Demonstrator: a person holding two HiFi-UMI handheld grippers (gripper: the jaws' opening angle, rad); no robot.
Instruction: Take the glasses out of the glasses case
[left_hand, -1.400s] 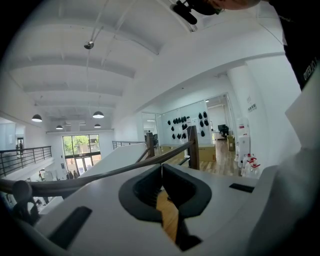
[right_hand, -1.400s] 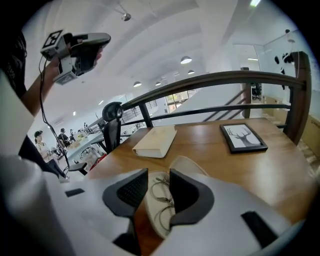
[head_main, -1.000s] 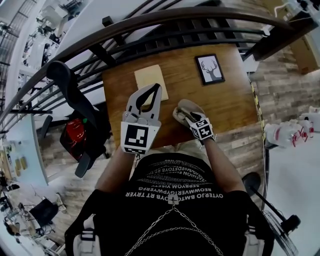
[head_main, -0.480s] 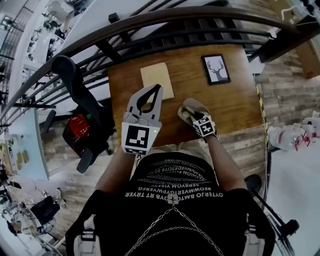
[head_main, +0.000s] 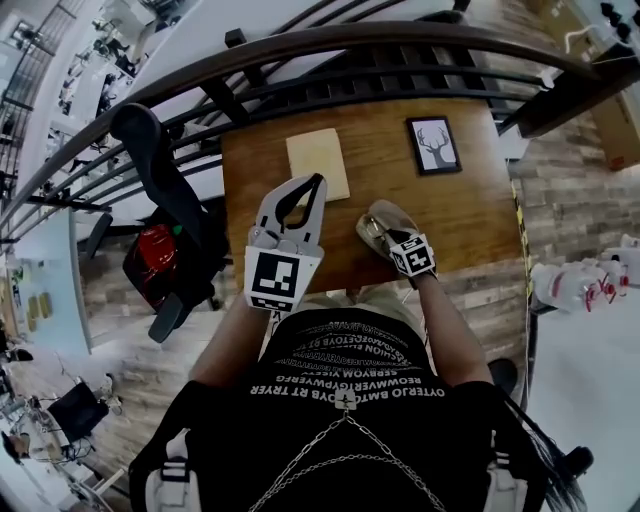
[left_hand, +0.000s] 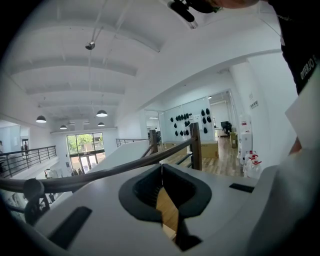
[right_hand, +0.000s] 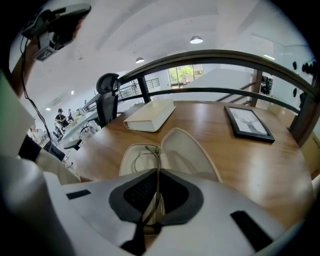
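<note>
A beige glasses case (right_hand: 186, 147) lies open on the wooden table (head_main: 470, 215), near the front edge in the head view (head_main: 388, 213). Thin wire-framed glasses (right_hand: 148, 151) rest in its left half. My right gripper (right_hand: 157, 176) points down into the case. Its jaws are closing, and the glasses' thin frame runs between the pads, which press on it. In the head view the right gripper (head_main: 381, 234) sits at the case's near end. My left gripper (head_main: 317, 182) hangs above the table left of the case. It is shut with nothing in it, and the left gripper view (left_hand: 161, 167) shows its tips touching.
A beige closed book (head_main: 318, 163) lies behind the left gripper, also seen in the right gripper view (right_hand: 149, 115). A framed deer picture (head_main: 434, 144) lies at the back right. A dark curved railing (head_main: 330, 45) runs behind the table. A black office chair (head_main: 150, 160) stands at the left.
The left gripper has drifted slightly toward the table's near edge, away from the beige book. The right gripper stays at the near end of the case.
</note>
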